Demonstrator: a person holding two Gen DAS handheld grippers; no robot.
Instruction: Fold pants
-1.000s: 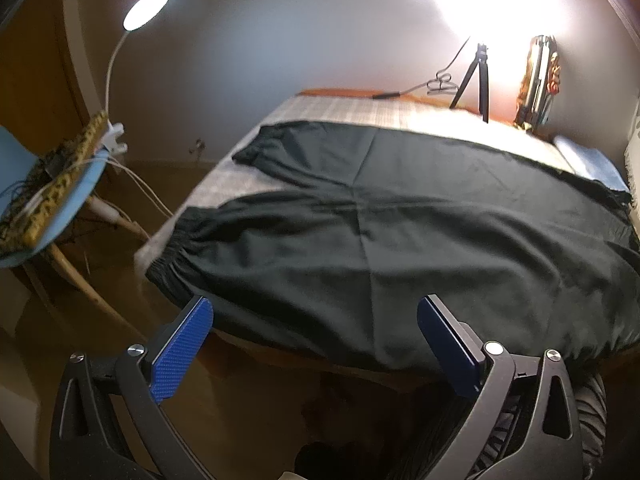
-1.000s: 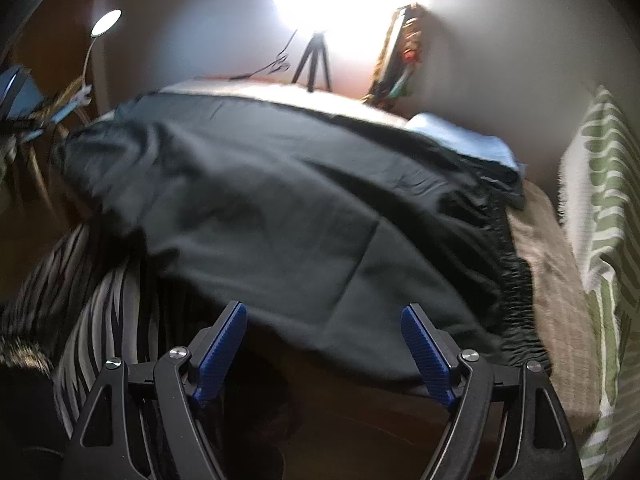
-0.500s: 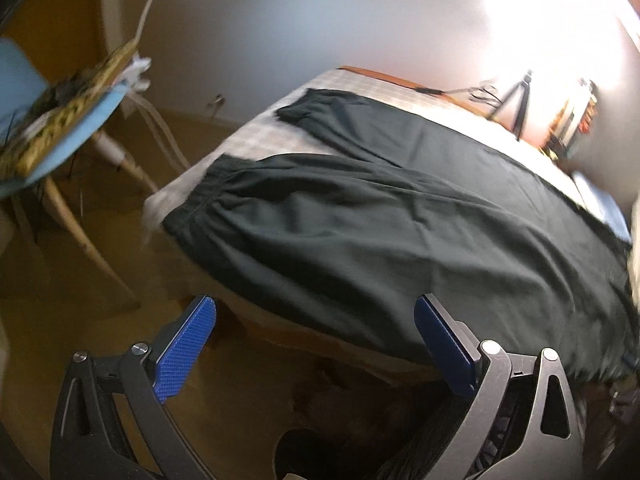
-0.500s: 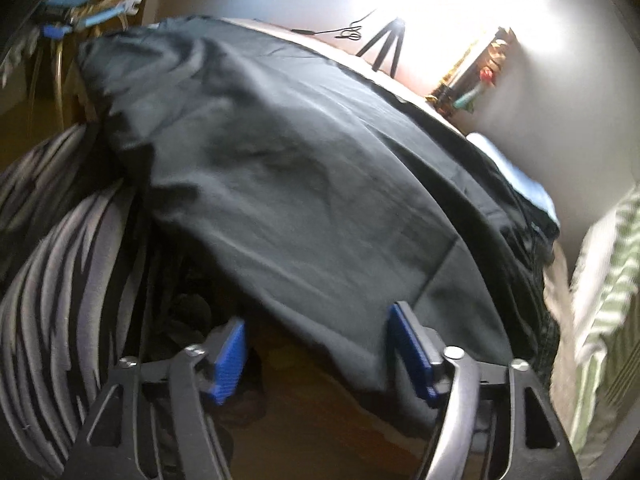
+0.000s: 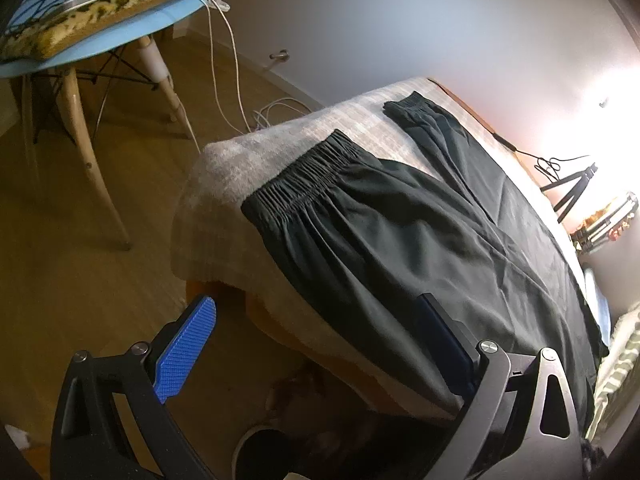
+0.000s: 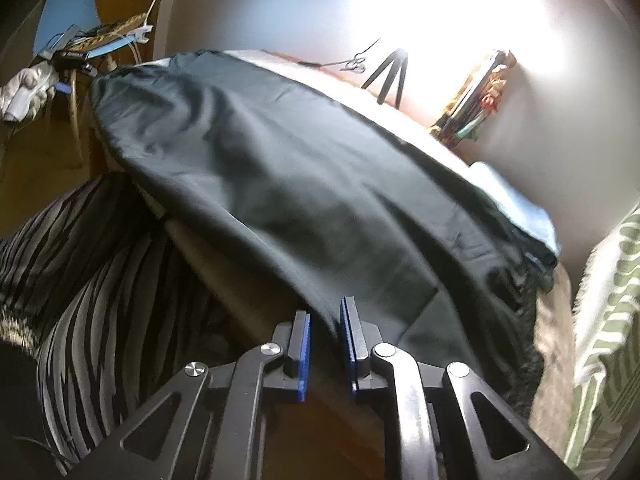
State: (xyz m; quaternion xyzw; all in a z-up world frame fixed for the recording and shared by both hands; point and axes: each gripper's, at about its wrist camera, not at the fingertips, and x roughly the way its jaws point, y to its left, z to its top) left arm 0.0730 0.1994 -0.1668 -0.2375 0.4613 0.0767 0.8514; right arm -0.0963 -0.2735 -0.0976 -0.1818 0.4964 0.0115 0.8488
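Black pants (image 5: 420,240) are spread flat across the bench (image 5: 224,184), elastic cuffs at the chair (image 5: 100,28) end, near edge hanging over the front. Left gripper (image 5: 316,344) has its jaws wide open, nothing in them. Right gripper (image 6: 324,344) jaws have just been closing and now pinch the pants' hanging edge. No readable labels or writing anywhere.

A table (image 5: 256,320) carries a pale grey checked cloth (image 5: 224,168) — dark pants (image 5: 400,240) lie spread flat on it, near edge hanging over the front.
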